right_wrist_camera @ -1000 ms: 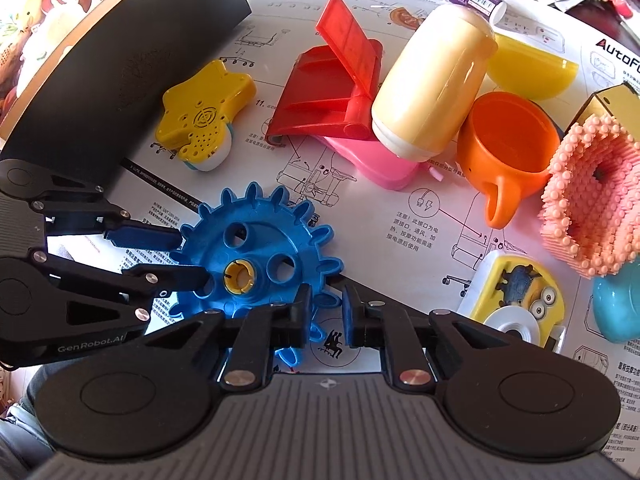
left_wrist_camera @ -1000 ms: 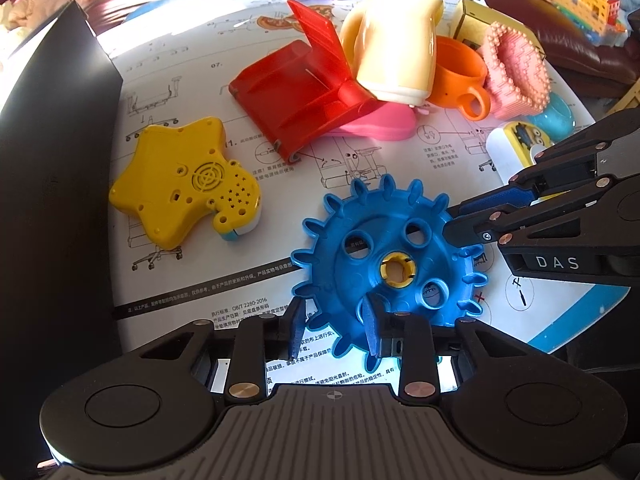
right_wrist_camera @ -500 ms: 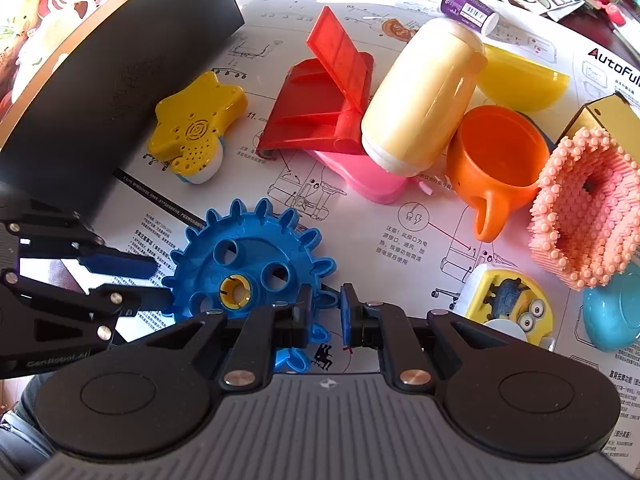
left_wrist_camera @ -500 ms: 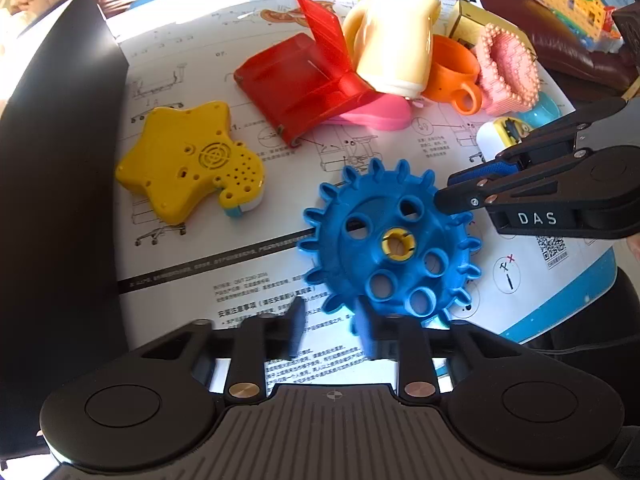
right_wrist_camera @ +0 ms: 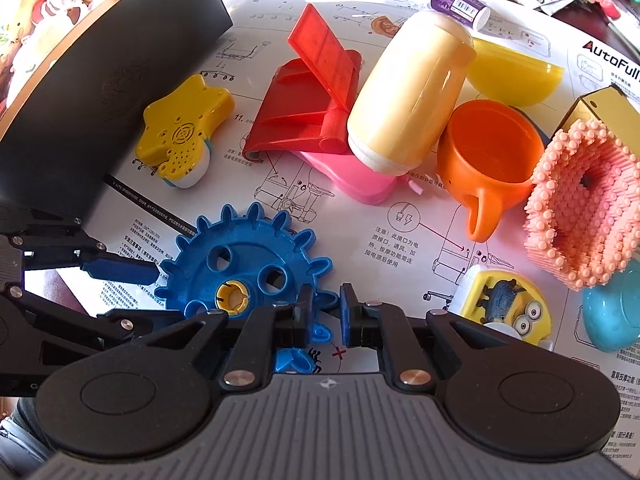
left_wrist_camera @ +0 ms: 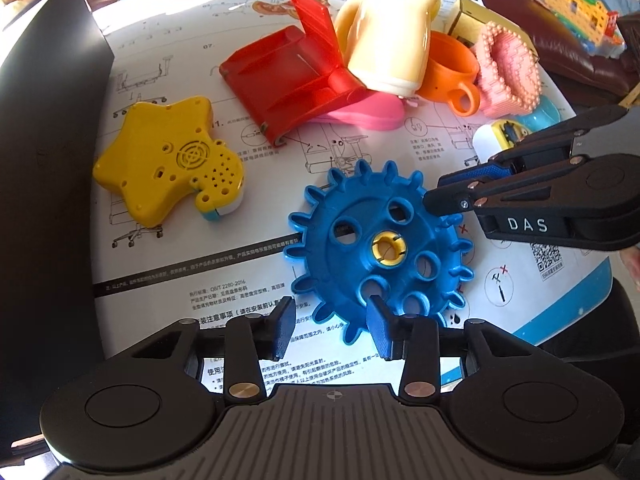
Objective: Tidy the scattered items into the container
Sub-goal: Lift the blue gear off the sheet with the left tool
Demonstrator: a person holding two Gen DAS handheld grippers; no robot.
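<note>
A blue toothed gear [left_wrist_camera: 380, 240] with a yellow hub lies over the printed sheet. My right gripper [right_wrist_camera: 326, 312] is shut on a tooth at the gear's [right_wrist_camera: 240, 264] rim; in the left wrist view it [left_wrist_camera: 432, 200] comes in from the right. My left gripper [left_wrist_camera: 332, 330] has let go. Its jaws are closing, the gear's near rim sits between them, and the pads do not press on it. The black container [left_wrist_camera: 48, 160] stands at the left, its wall [right_wrist_camera: 100, 80] behind the yellow star toy [left_wrist_camera: 168, 164].
Behind the gear lie a red folding stand [left_wrist_camera: 288, 80], a cream bottle [left_wrist_camera: 388, 40], an orange cup [right_wrist_camera: 488, 156], a pink beaded piece [right_wrist_camera: 580, 204], a pink case [right_wrist_camera: 356, 176], a minion toy [right_wrist_camera: 504, 304], a yellow bowl [right_wrist_camera: 516, 76] and a teal piece [right_wrist_camera: 612, 312].
My left gripper opened and released the gear's near rim. In the left wrist view the gear shifted right and a little farther away. The right gripper stayed shut on its tooth.
</note>
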